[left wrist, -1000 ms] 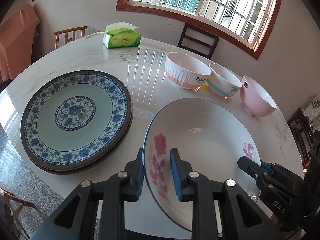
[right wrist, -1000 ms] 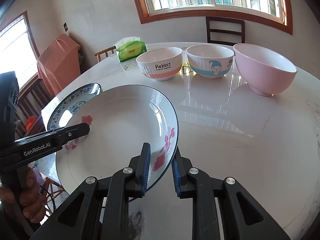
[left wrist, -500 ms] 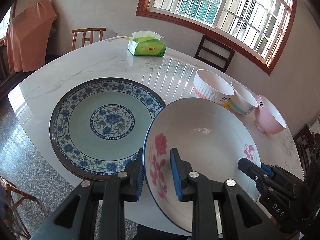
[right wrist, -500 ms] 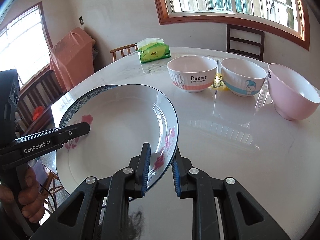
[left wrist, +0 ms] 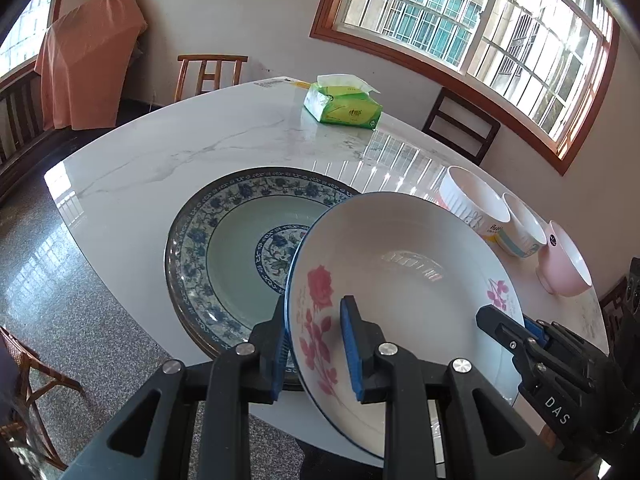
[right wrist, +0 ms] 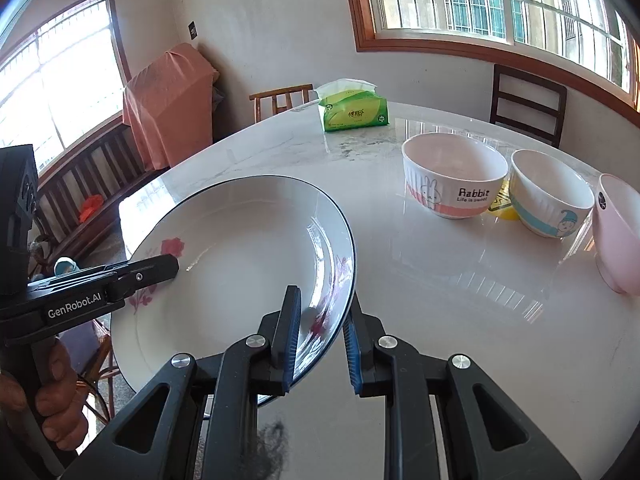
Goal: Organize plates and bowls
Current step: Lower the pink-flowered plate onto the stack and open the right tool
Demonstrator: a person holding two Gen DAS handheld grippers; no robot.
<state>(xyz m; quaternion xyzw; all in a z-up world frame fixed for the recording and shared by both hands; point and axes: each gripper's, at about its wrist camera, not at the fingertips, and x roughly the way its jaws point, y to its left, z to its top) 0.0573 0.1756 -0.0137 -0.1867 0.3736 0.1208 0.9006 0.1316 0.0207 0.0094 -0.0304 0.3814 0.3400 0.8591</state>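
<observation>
Plates and bowls are spread over the big round marble table (left wrist: pixel 168 160), which fills most of both views. Biggest item on it is the blue-patterned plate (left wrist: pixel 224 248), sat on the near-left part of the tabletop; a second rim can just be made out under it, so it looks stacked, though that can't be confirmed.

Next in size, the white rose plate (left wrist: pixel 404 280) is being held up off the table from both sides, tilted, with its left edge overlapping the blue-patterned plate in the left wrist view. Whether the two are actually touching can't be told.

The left gripper (left wrist: pixel 314 344) is clamped on the near-left rim of the white rose plate, one blue pad inside the dish and one behind it. The right gripper (right wrist: pixel 320 340) is pinched shut on the opposite rim the same way, right by the small pink flower print. Each gripper is also seen from the other camera, biting the plate's edge.

Further right, three bowls are lined up in a row, just beside each other: the rabbit bowl (right wrist: pixel 454 176), then the blue-striped bowl (right wrist: pixel 550 192), then the pink bowl (right wrist: pixel 618 236).

A green tissue pack (left wrist: pixel 342 106) is parked near the far edge of the table, well apart from the dishes.
</observation>
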